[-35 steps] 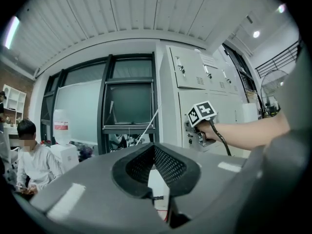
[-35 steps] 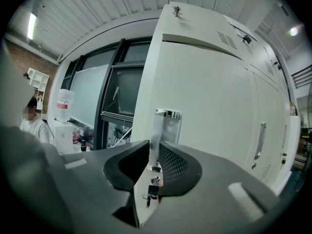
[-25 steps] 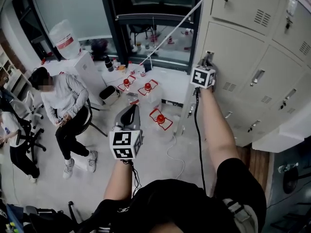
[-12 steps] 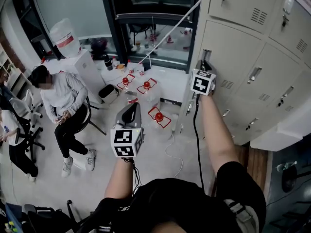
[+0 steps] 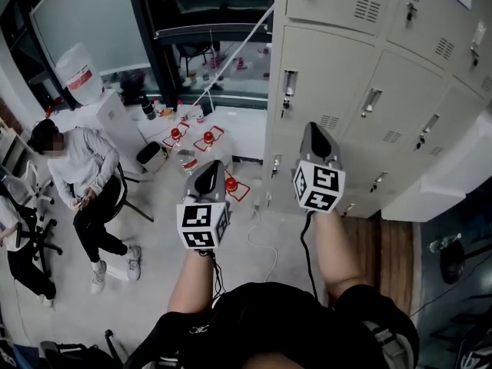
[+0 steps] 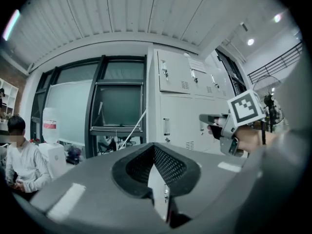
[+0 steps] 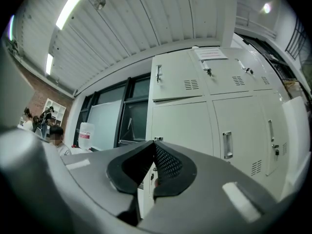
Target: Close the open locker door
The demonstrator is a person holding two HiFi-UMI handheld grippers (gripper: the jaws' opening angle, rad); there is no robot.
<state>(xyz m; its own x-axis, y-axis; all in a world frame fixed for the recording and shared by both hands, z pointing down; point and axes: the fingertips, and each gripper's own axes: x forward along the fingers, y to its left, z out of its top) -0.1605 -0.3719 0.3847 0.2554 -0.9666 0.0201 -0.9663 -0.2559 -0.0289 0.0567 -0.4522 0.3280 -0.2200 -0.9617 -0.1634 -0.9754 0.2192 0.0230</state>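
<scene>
locker door point(image 5: 327, 83) prob. shut (grey, w/ handle point(image 5: 288, 89))

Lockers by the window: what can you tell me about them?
The lockers are a pale grey, metal-looking bank of stacked doors standing right of the dark window frame. Each door carries an upright silver handle and a small slotted vent; a paper sheet is stuck on an upper one. The doors facing us look shut.

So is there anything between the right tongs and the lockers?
Nothing. In the right gripper view the right tongs, closing shut and empty, point at the lockers with only air between.
</scene>
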